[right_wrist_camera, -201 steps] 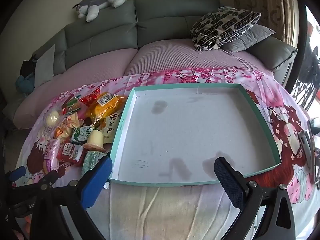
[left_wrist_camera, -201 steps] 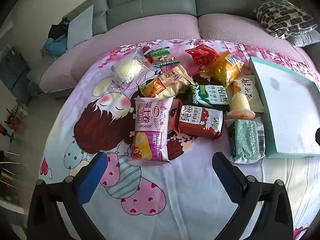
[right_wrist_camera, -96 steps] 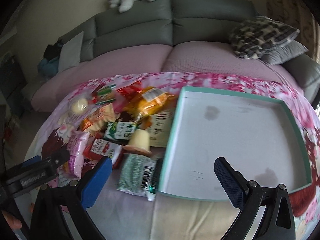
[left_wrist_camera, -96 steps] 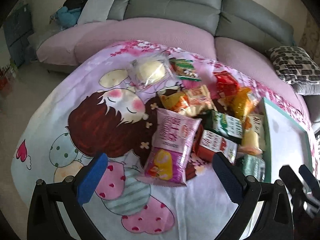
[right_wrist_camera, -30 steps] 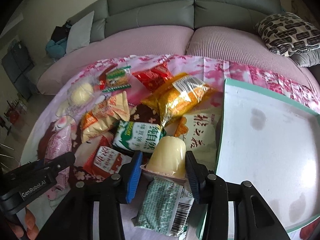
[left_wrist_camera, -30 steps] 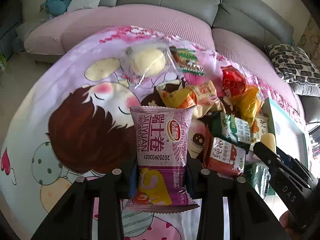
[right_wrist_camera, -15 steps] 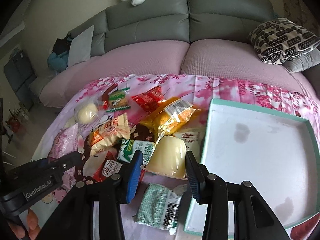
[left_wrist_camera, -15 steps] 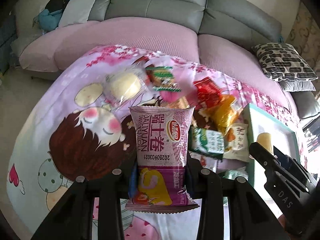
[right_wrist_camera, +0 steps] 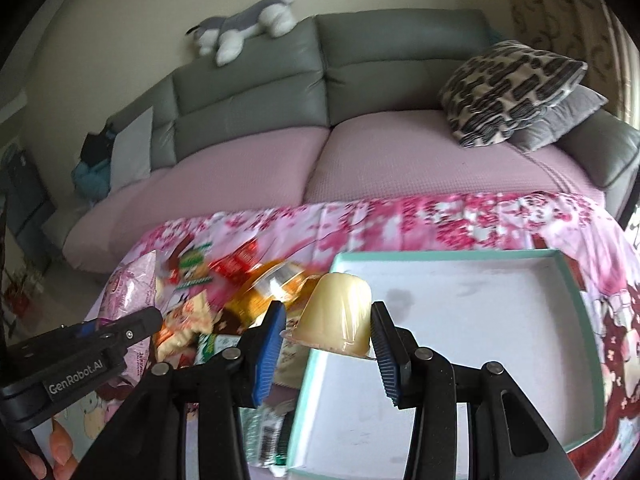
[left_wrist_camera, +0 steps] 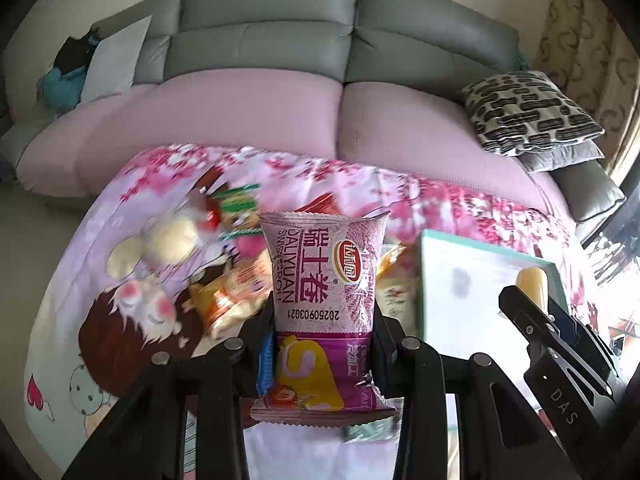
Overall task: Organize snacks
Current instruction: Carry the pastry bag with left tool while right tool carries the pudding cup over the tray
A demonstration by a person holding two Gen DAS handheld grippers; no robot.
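My left gripper (left_wrist_camera: 320,344) is shut on a purple snack packet (left_wrist_camera: 322,300), held upright above the table. The pale yellow jelly cup (right_wrist_camera: 338,314) sits upside down between the blue pads of my right gripper (right_wrist_camera: 326,336), which is shut on it over the near left edge of the teal-rimmed white tray (right_wrist_camera: 568,276). That tray (left_wrist_camera: 486,246) lies to the right in the left wrist view, with the right gripper and the jelly cup (left_wrist_camera: 530,286) in front of it. The remaining snacks (right_wrist_camera: 224,300) lie in a pile left of the tray.
A pink cartoon-print cloth (left_wrist_camera: 132,320) covers the table. Behind it stands a grey sofa with pink seat covers (right_wrist_camera: 360,152), a patterned pillow (right_wrist_camera: 508,88) at its right and a plush dog (right_wrist_camera: 244,26) on its back. A green packet (right_wrist_camera: 264,436) lies by the tray's near corner.
Both grippers have risen with their loads and swung right toward the tray. The snack pile now sits lower and further left in both views.
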